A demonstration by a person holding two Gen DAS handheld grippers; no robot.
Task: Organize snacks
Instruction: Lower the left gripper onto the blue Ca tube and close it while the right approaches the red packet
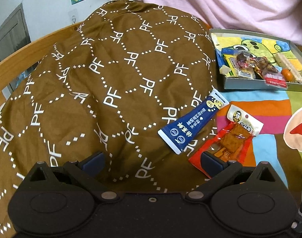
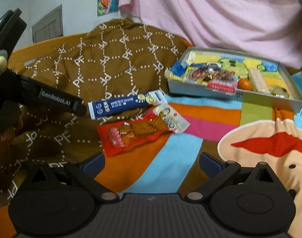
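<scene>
We hold both grippers low over the bed, and two snacks are not yet in the tray (image 2: 235,96): a blue stick pack (image 2: 124,104) lying on the edge of the brown cushion (image 1: 111,79), and a red tofu packet (image 2: 139,132) just beside it on the striped blanket (image 2: 206,117).

In the left wrist view the left gripper (image 1: 153,158) has its fingers spread wide and empty. The red packet sits at about two o'clock from it, its lower corner under the right finger, and the blue pack lies at one o'clock.

The right gripper (image 2: 151,161) is also spread and empty, with the red packet at eleven o'clock and the tray at one o'clock, well apart.

We judge the red packet the next pick. We should centre the fingers across its narrow width, press lightly into the soft blanket, close on the crimped edge rather than the slippery middle, then lift clear of the tray's near wall before letting go.
</scene>
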